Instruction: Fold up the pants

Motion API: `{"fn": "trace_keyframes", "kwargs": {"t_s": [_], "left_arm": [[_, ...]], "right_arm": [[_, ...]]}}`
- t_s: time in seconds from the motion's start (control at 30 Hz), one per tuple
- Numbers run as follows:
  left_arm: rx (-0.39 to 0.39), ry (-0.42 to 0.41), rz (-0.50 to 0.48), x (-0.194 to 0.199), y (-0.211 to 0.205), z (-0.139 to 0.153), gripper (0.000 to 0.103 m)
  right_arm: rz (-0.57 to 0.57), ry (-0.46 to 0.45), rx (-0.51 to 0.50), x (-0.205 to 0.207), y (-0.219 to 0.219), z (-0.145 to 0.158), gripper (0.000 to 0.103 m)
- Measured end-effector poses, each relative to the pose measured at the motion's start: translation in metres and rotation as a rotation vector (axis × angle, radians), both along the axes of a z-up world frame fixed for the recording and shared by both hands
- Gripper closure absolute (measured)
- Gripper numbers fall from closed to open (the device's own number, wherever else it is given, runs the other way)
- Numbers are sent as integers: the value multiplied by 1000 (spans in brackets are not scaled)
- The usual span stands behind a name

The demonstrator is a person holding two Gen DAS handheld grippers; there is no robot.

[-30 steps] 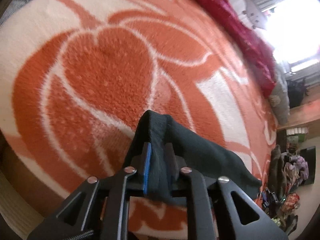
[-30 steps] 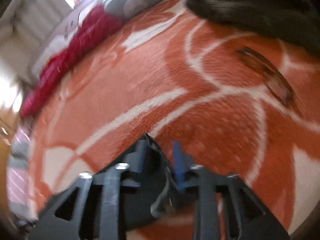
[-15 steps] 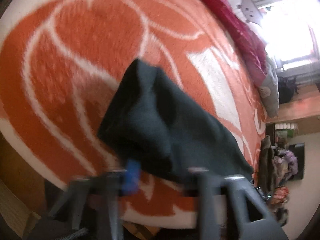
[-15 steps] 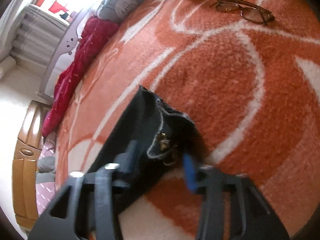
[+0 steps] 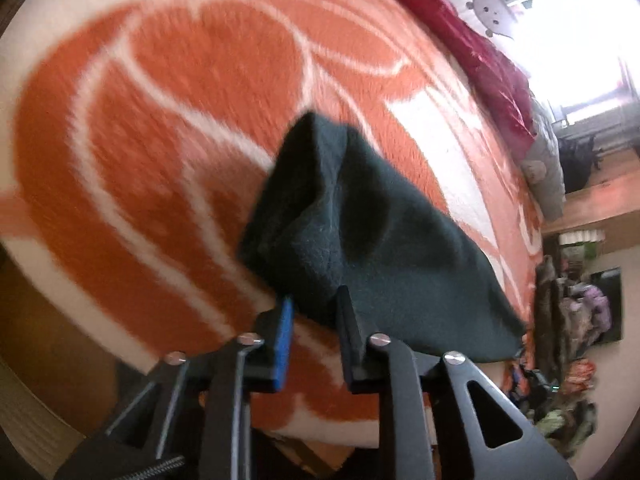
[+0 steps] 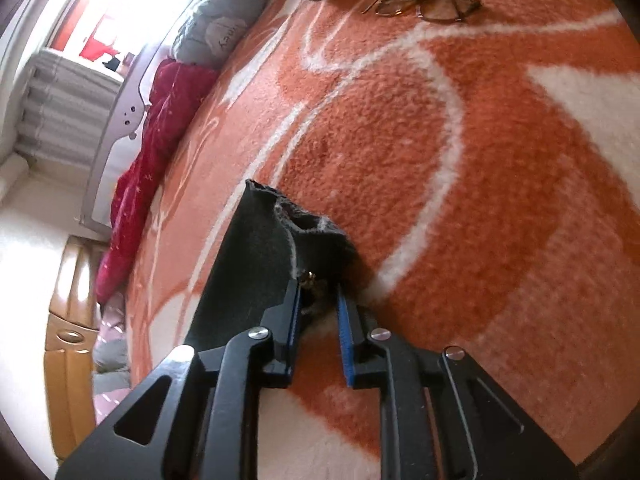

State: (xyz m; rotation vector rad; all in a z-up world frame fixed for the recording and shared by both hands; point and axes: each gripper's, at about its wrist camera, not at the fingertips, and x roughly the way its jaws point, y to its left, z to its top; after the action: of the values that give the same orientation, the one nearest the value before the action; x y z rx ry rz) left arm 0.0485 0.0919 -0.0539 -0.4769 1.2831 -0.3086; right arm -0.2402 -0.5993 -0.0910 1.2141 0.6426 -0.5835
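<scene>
In the left wrist view the left hand-held gripper has just been opening: its jaws stand a little apart, and the dark green pants bunch up just past the fingertips, with only the nearest edge of the cloth at the mouth and no pad visibly pressing on it, so the pants look released. The cloth lies on an orange and cream blanket spread over a bed, near its front edge, and a crimson quilt runs along the far side. In the right wrist view the right hand-held gripper has likewise just been opening; the waist end of the pants, with a small metal fastener, sits at the tips between parted pads, apparently loose. A pair of glasses rests well apart, on the blanket.
</scene>
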Motion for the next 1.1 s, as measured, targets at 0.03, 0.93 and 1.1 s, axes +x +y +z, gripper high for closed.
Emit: {"fn": "trace_keyframes", "kwargs": {"t_s": [0.03,0.93,1.1], "left_arm": [[6,-27,-11,-4,3,11,67],[199,-29,-1270,0,-594,24,28],[322,-93,-1586,-34,-660,6,28]], "right_arm": [[-12,-5,-3,-7,0,2,70],[5,-418,72,-13,1,-38,66],[37,-404,56,-19,5,-35,64]]}}
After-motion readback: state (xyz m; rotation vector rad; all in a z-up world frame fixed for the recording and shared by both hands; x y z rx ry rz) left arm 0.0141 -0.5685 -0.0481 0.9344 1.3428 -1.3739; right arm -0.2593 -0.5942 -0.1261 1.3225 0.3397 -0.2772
